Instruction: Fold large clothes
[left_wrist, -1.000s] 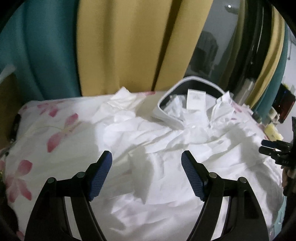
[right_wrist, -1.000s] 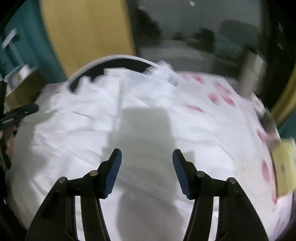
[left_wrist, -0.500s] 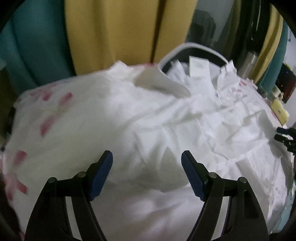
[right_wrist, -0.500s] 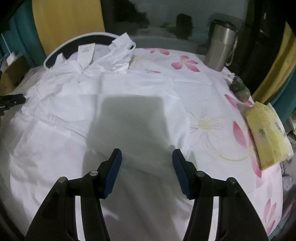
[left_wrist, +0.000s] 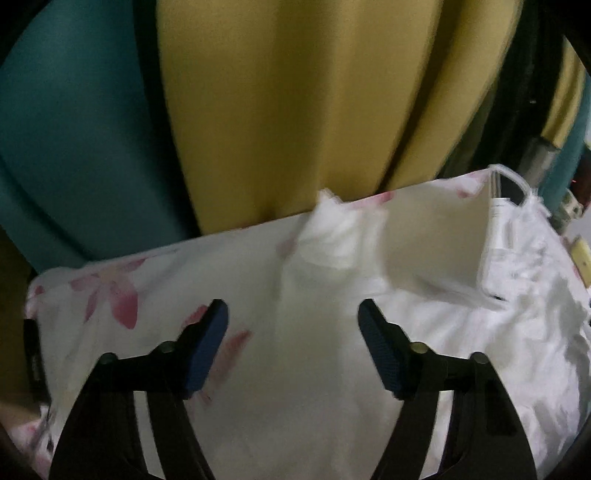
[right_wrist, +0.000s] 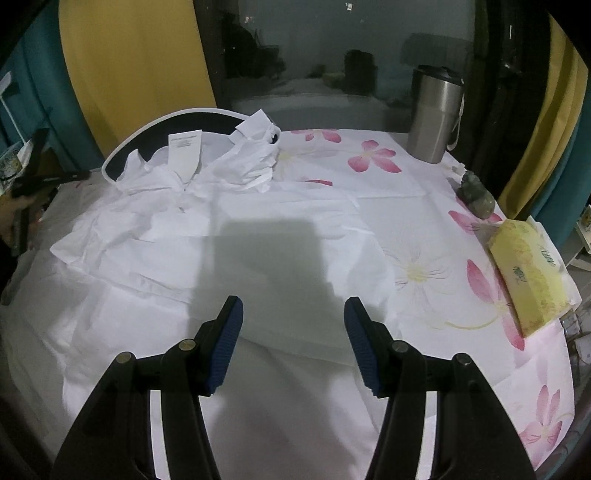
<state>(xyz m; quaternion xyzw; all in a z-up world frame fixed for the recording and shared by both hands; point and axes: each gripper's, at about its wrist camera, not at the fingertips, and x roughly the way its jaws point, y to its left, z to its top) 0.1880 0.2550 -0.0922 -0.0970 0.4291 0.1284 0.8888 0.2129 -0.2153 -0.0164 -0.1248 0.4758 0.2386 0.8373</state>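
A large white garment (right_wrist: 207, 236) lies spread and crumpled on a table covered by a white cloth with pink flowers (right_wrist: 436, 236). Its collar, with a white label (right_wrist: 183, 151), points to the far side. My right gripper (right_wrist: 293, 347) is open and empty above the garment's near part. My left gripper (left_wrist: 291, 354) is open and empty above the garment's left side (left_wrist: 332, 332), where a crumpled sleeve (left_wrist: 340, 236) lies. The left gripper also shows at the far left of the right wrist view (right_wrist: 33, 177).
A steel tumbler (right_wrist: 436, 114) stands at the back right. A yellow tissue pack (right_wrist: 528, 273) and a small grey figurine (right_wrist: 476, 195) lie along the right edge. Yellow and teal curtains (left_wrist: 295, 110) hang behind the table. A dark white-rimmed object (right_wrist: 177, 125) lies under the collar.
The left gripper has swung left toward the sleeve and table's left edge. The right gripper has pulled back and steadied over the garment. Both stay open.
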